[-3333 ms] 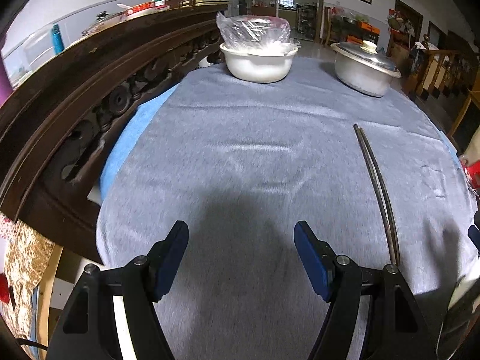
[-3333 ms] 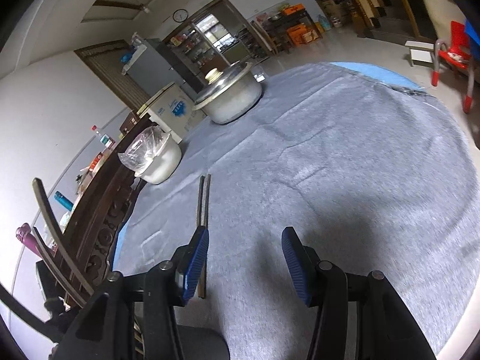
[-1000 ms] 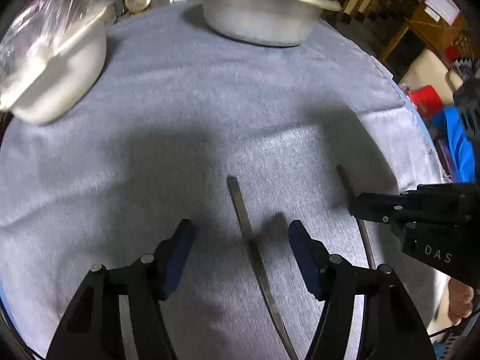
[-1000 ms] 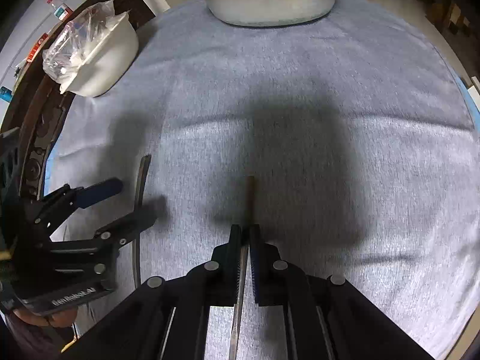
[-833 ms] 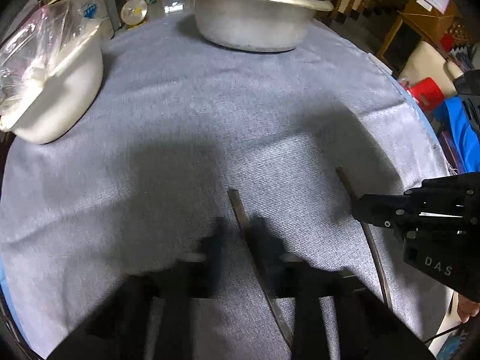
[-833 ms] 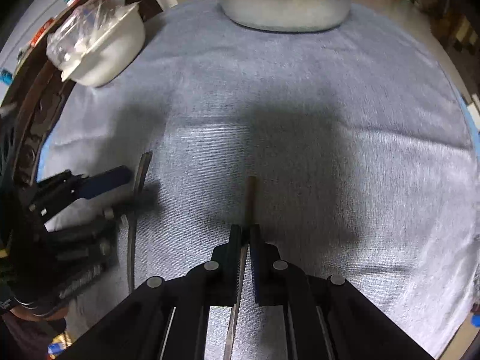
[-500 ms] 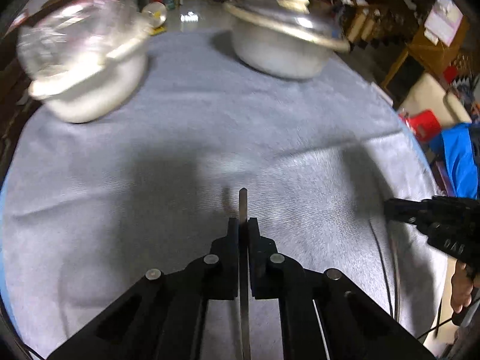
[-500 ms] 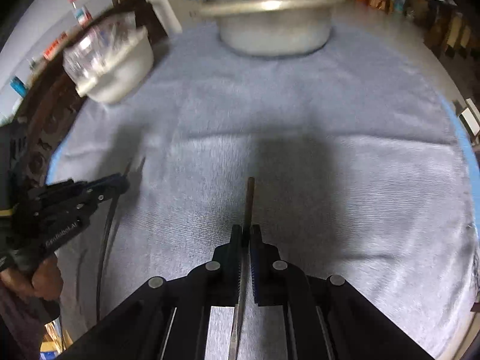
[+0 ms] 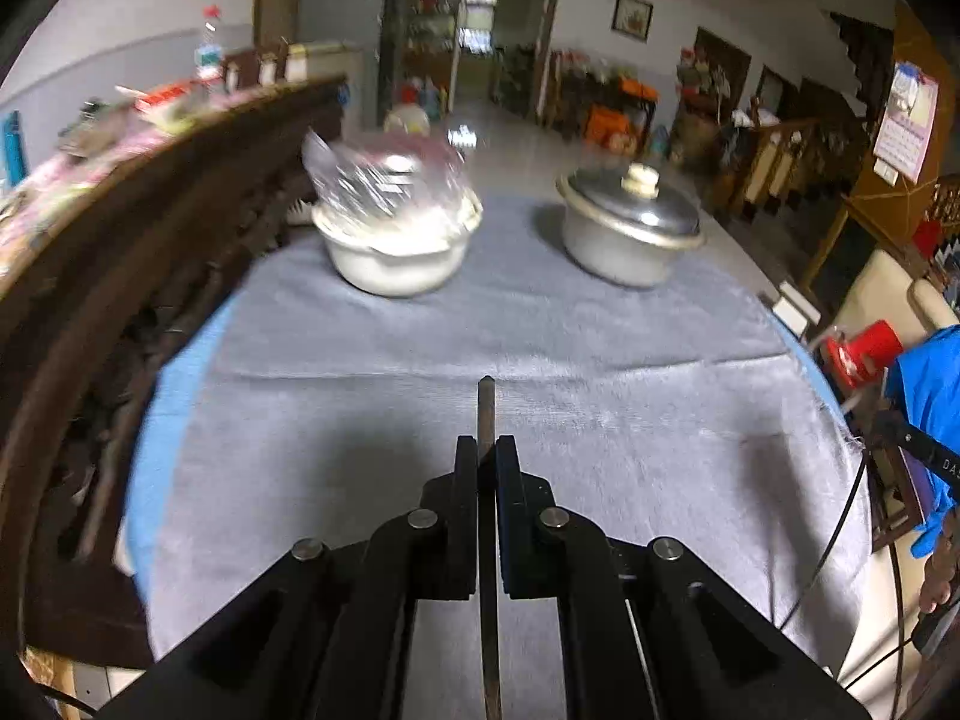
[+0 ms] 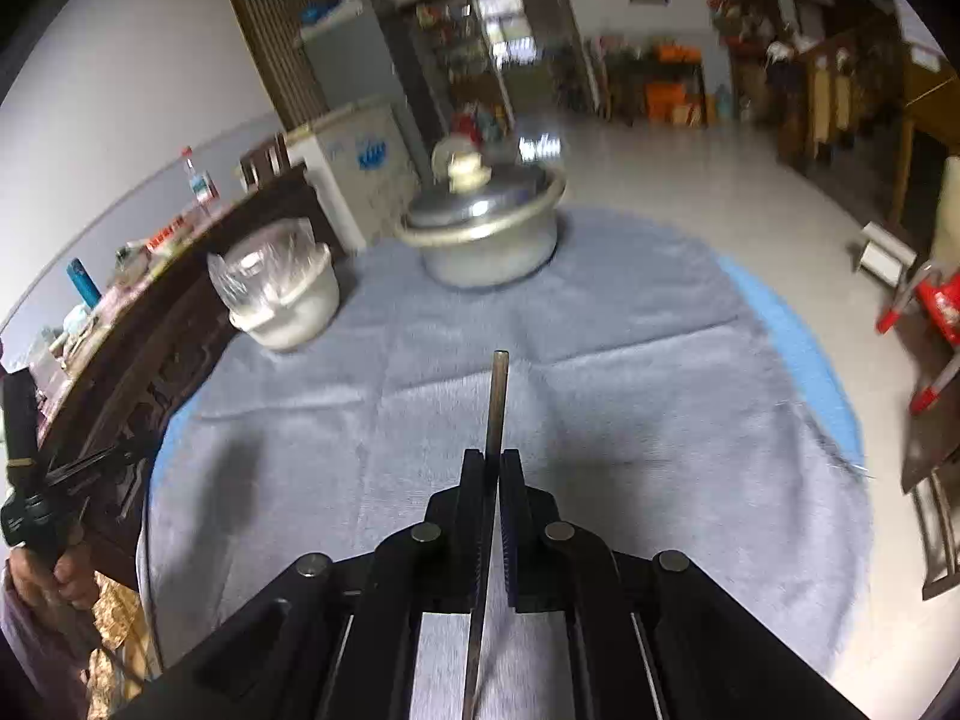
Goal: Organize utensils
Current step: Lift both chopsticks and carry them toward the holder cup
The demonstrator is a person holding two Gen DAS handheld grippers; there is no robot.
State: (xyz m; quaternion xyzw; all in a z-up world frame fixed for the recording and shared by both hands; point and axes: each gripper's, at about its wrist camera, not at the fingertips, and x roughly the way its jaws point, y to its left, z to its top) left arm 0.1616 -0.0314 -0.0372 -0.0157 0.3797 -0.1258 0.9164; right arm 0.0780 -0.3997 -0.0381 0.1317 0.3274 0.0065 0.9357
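My left gripper is shut on a dark chopstick. The stick runs forward between the jaws and is lifted off the grey tablecloth. My right gripper is shut on a second dark chopstick, which also points forward above the cloth. The rear ends of both sticks pass back under the grippers. The hand with the left gripper shows at the left edge of the right wrist view.
A white bowl with a plastic bag and a lidded metal pot stand at the far side of the round table. A dark carved wooden cabinet runs along the left. A red stool stands on the floor at the right.
Both grippers have risen from the cloth with their chopsticks and tilted up, so the room now shows. One second ago the left gripper was open over its chopstick; it has since shut on it.
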